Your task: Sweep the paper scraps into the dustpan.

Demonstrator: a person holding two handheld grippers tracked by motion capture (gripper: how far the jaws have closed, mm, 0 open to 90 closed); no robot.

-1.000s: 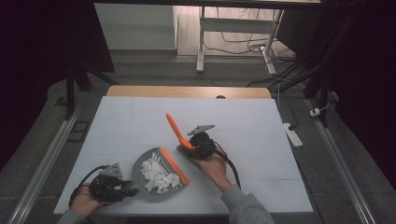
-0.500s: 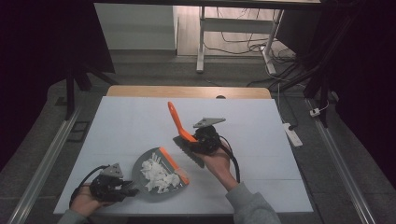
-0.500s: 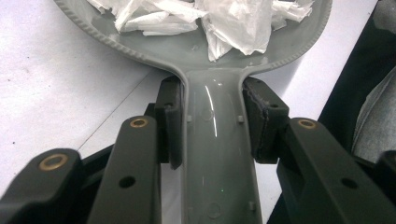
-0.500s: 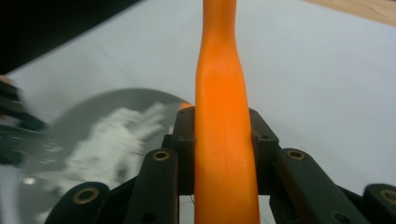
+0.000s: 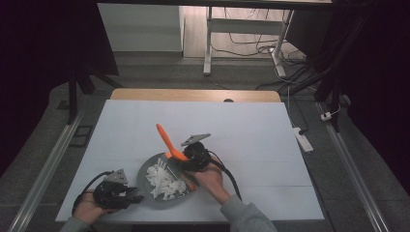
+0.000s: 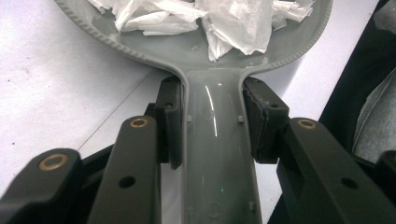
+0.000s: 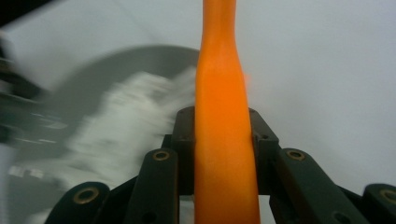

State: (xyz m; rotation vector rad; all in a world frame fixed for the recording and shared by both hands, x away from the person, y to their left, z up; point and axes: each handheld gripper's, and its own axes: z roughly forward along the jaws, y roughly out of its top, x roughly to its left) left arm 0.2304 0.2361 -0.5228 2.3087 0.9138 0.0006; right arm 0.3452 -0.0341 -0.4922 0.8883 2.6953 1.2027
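Note:
A grey dustpan (image 5: pixel 145 170) lies near the table's front edge with white paper scraps (image 5: pixel 163 181) piled in it. My left gripper (image 5: pixel 129 196) is shut on the pan's handle (image 6: pixel 215 144), one pad on each side; the scraps (image 6: pixel 233 21) lie just beyond. My right gripper (image 5: pixel 186 158) is shut on the orange brush handle (image 5: pixel 164 136), which sticks up and away to the left. The brush's lower end sits at the pan's right rim. In the right gripper view the orange handle (image 7: pixel 222 112) runs up between the jaws, with the blurred pan (image 7: pixel 88 65) to its left.
The white table top (image 5: pixel 241 130) spreads wide behind and to the right of the pan. A wooden strip (image 5: pixel 193 94) edges the far side. Metal rails run along both sides of the table, and a power strip (image 5: pixel 302 138) lies off the right edge.
My right gripper with the orange brush has swung left and nearer, over the pan's right rim. The left gripper and the pan have stayed put.

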